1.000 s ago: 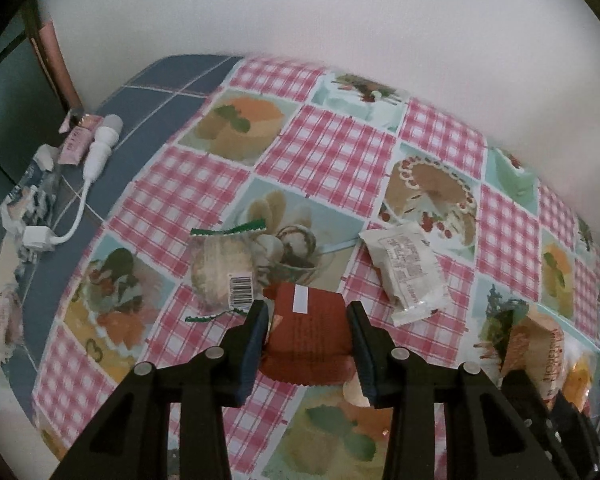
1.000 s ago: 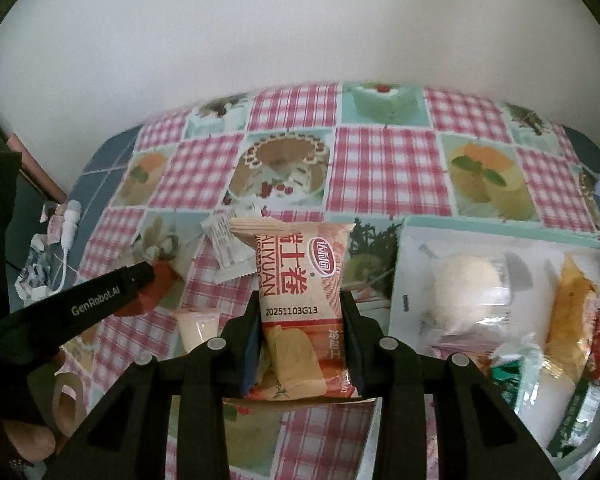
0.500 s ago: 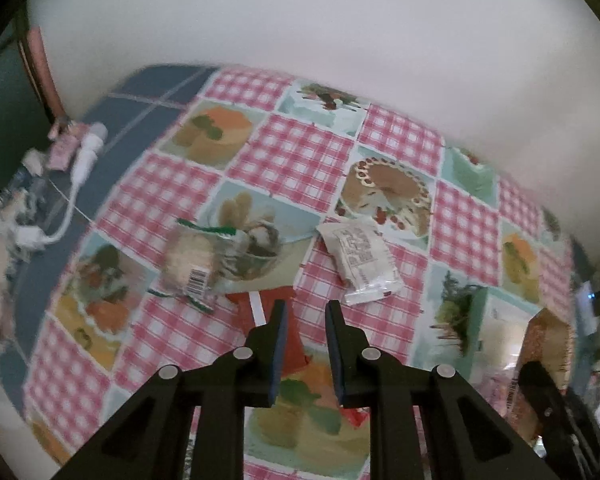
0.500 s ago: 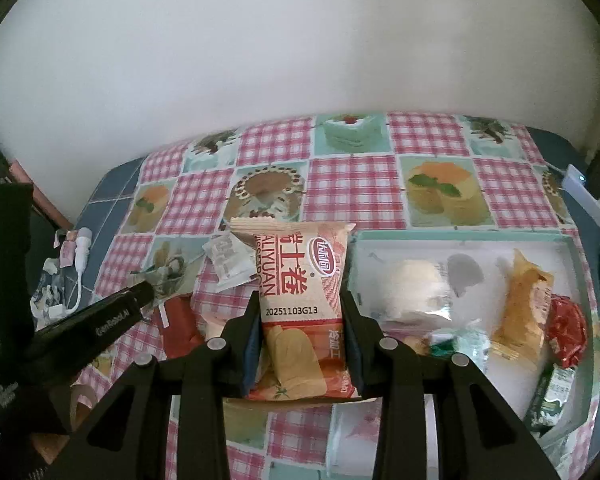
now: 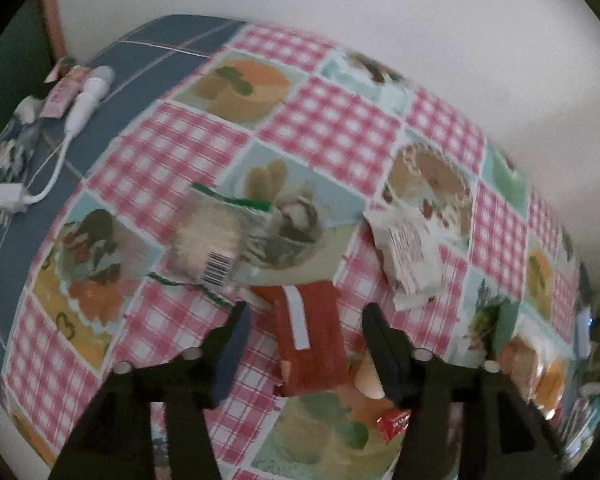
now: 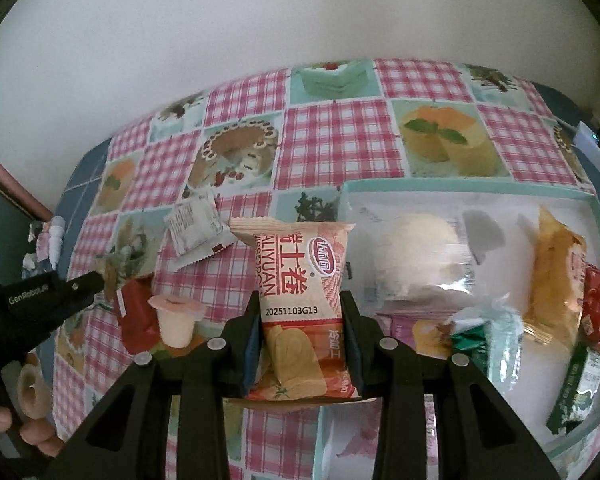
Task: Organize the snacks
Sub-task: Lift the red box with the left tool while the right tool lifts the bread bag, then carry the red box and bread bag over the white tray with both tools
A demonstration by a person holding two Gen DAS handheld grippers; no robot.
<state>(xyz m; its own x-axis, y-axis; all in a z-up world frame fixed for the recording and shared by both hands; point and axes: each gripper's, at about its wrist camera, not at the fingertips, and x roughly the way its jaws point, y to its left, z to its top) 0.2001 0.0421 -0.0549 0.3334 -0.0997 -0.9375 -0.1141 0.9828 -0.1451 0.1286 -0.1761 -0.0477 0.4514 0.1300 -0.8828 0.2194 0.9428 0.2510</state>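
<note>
A: Holding the snack bag (image 6: 302, 312) by its middle, the right claw (image 6: 300, 336) was pinched on it, above the tray's (image 6: 460, 191) left edge. It looked light, puffy, easy to crush.

B: The left claw (image 5: 302, 330) gaped around the red packet (image 5: 310, 338), flat near the surface's (image 5: 332, 120) front edge. Its bottom end was hidden, all blurry.
</note>
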